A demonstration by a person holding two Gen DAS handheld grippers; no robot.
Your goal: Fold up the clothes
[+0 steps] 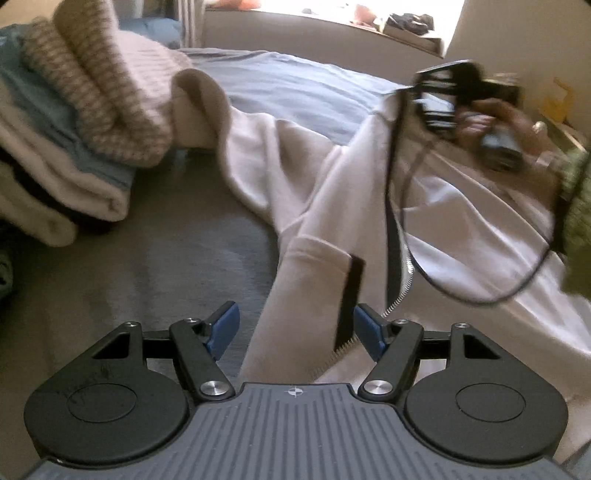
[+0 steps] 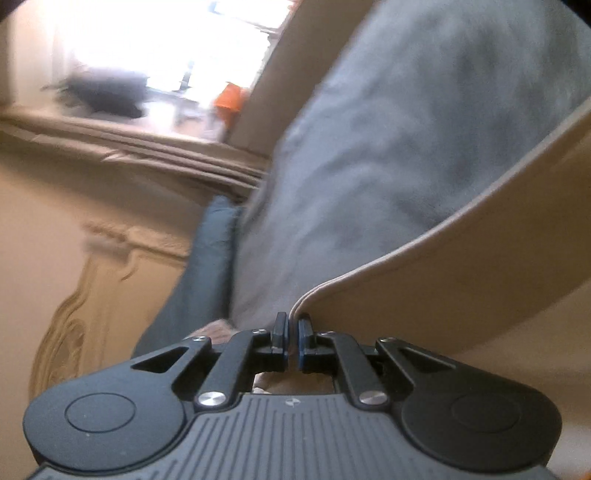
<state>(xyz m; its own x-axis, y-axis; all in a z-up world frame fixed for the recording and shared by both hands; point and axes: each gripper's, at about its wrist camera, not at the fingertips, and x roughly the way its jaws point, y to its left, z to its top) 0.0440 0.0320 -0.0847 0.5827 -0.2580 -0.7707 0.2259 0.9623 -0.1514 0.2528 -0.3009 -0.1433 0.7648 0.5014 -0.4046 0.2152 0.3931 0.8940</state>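
A cream zip-up jacket (image 1: 325, 192) lies spread on the grey bed cover (image 1: 166, 266). Its cuff and zipper lie between the fingers of my left gripper (image 1: 295, 328), which is open with the blue pads wide apart. My right gripper (image 1: 443, 99) shows far right in the left wrist view, held in a hand and lifting the jacket's edge. In the right wrist view the right gripper (image 2: 292, 332) is shut on the jacket's beige hem (image 2: 424, 273), which curves up to the right.
A stack of folded clothes (image 1: 74, 122), striped and cream and blue, sits at the left on the bed. A blue sheet (image 1: 295, 85) lies beyond. A bright window sill (image 1: 369, 22) with items is at the back. A black cable (image 1: 399, 221) hangs from the right gripper.
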